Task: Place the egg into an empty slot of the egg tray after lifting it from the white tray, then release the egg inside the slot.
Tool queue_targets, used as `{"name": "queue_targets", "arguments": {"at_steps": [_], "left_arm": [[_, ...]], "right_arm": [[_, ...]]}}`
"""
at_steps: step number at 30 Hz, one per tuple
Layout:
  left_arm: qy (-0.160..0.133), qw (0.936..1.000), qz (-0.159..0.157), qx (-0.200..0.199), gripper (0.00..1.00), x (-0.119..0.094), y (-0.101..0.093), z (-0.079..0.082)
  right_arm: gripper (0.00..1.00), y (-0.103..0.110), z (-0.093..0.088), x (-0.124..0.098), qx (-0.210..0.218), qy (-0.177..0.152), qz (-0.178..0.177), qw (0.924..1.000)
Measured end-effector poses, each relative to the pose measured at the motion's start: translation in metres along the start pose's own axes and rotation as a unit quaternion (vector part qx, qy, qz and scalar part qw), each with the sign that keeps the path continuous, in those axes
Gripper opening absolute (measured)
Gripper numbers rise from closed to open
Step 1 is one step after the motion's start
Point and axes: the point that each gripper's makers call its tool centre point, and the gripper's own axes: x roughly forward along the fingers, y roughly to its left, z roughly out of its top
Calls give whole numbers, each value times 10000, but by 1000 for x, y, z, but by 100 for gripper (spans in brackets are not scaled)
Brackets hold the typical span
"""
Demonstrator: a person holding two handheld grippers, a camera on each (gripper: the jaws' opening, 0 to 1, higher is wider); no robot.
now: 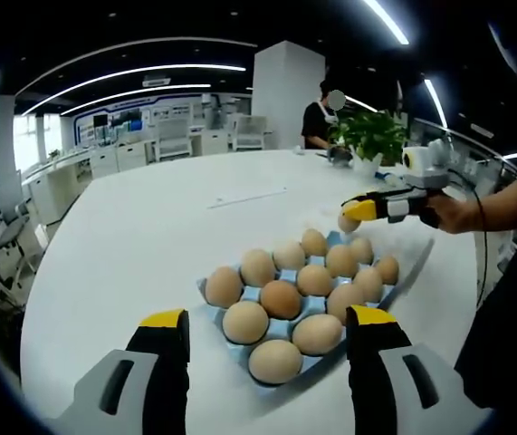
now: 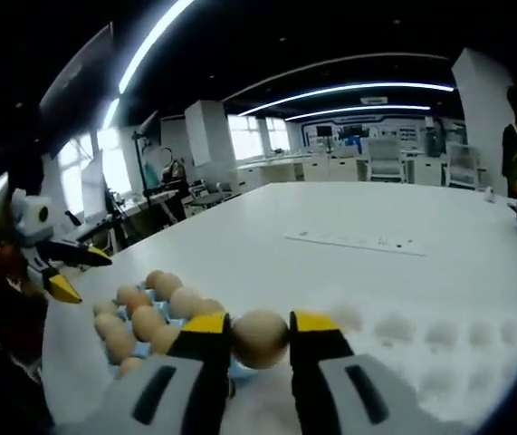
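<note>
A blue egg tray holding several brown eggs lies on the white table just beyond my left gripper, whose jaws stand wide open with nothing between them. My right gripper comes in from the right over the tray's far end, shut on a tan egg. In the right gripper view that egg sits clamped between the yellow tips of the right gripper. The blue egg tray lies low to its left, the left gripper open beside it. A white tray with empty dimples lies to the right.
The round white table stretches far behind the tray, with a paper sheet lying flat on it. A green plant and a standing person are at its far edge. A person's arm holds the right gripper.
</note>
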Motion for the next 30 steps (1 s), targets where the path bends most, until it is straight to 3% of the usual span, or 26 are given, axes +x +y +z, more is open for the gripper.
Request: {"name": "queue_targets", "arguments": {"at_steps": [9, 16, 30], "left_arm": [[9, 10000, 26, -28, 69, -2, 2, -2], [-37, 10000, 50, -77, 70, -1, 2, -1], [7, 10000, 33, -45, 70, 0, 2, -4]], "right_arm": [[25, 10, -6, 13, -107, 144, 199, 9996], [25, 12, -16, 22, -169, 434, 279, 9985], [25, 14, -29, 28, 19, 761, 359, 9965]]}}
